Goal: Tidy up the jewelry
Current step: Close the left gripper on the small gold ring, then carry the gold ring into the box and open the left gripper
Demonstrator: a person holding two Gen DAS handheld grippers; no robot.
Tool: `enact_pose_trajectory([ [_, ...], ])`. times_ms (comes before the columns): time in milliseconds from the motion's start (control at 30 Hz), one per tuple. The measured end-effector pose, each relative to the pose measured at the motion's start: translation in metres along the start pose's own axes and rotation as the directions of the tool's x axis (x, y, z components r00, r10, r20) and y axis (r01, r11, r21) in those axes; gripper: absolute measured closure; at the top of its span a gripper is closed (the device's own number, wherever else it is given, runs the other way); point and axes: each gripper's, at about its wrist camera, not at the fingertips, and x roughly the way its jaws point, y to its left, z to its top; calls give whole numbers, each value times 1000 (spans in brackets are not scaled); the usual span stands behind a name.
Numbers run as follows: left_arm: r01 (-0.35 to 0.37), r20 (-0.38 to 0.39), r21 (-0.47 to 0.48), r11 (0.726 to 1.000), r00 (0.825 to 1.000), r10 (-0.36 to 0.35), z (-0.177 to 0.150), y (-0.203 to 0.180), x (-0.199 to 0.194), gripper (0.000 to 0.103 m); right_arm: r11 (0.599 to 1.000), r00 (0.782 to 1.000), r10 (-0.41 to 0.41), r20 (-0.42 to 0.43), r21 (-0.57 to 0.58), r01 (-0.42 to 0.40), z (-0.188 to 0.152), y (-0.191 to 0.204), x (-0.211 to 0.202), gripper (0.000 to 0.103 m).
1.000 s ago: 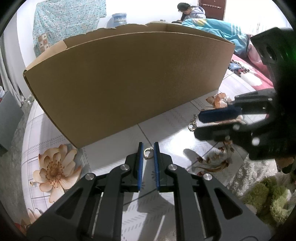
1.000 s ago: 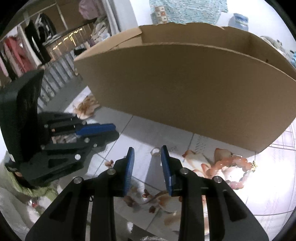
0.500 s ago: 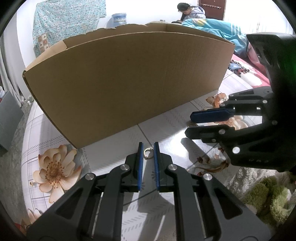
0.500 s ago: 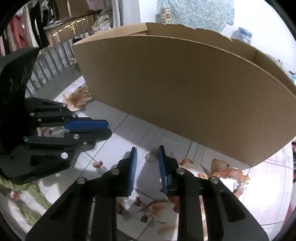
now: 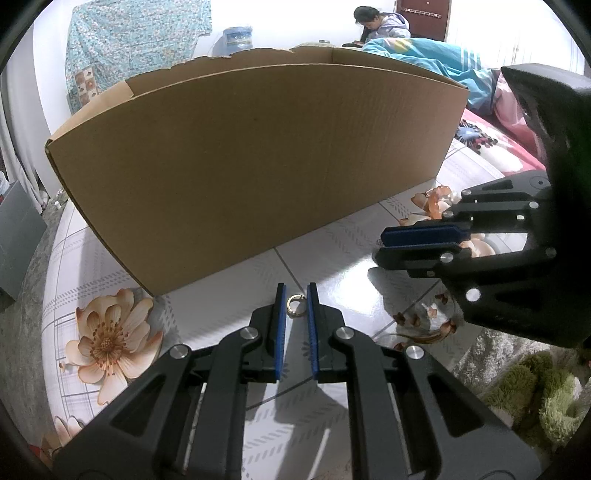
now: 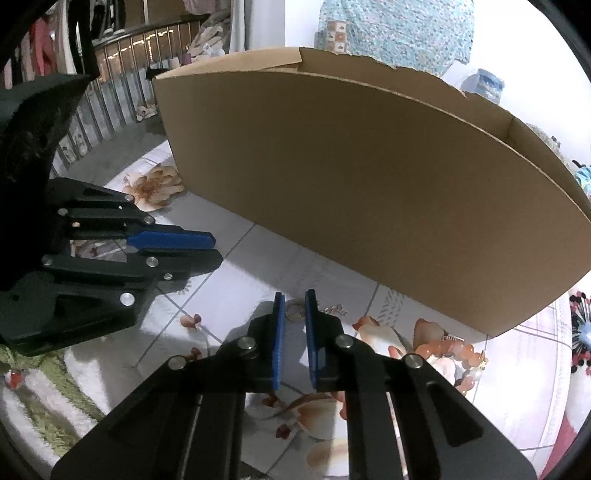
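Between the blue pads of the left gripper (image 5: pixel 294 295), close to the lens, sits a small gold ring (image 5: pixel 294 306), pinched near the fingertips with only the ring's width left between the jaws. Under and ahead of it lies a glossy tablecloth (image 5: pixel 229 306) printed with a pale grid and peach flowers. Off to that gripper's right the right gripper (image 5: pixel 380 245) reaches in sideways, well clear of the gold ring.

Seen from its own camera, the right gripper (image 6: pixel 294 301) has its jaws closing on a second ring (image 6: pixel 294 309) — silver-looking, with a short bit of chain (image 6: pixel 332 309) trailing to the right on the cloth. Whether the pads already press on it cannot be told; the ring sits right at the fingertips, between them. A bracelet (image 6: pixel 450 349) of orange beads lies just to the right and slightly beyond, near the foot of the box.

Farther on, a large cardboard box (image 5: pixel 258 166) stands across the table and blocks nearly everything behind it — both grippers point toward its near wall. Beyond its rim a person (image 5: pixel 373 24) sits by a blue blanket (image 5: pixel 424 55).
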Motion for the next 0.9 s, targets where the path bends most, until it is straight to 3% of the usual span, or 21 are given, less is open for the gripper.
enact_pose_trajectory([
  [367,23,19,-10,1000,1000,-23,-1,2,-5,94,999,999,28,38,39,-29,0,0,-21,92],
  [667,52,99,31,998,994,-54,2,-4,-35,94,995,990,44,134,78,-54,9,-13,-58,92],
  [833,99,171,53,994,979,-107,20,-13,-73,94,992,972,83,220,74,-102,24,-22,-89,92],
  [900,129,224,65,990,964,-140,37,-12,-96,94,992,961,97,260,53,-115,37,-29,-104,92],
])
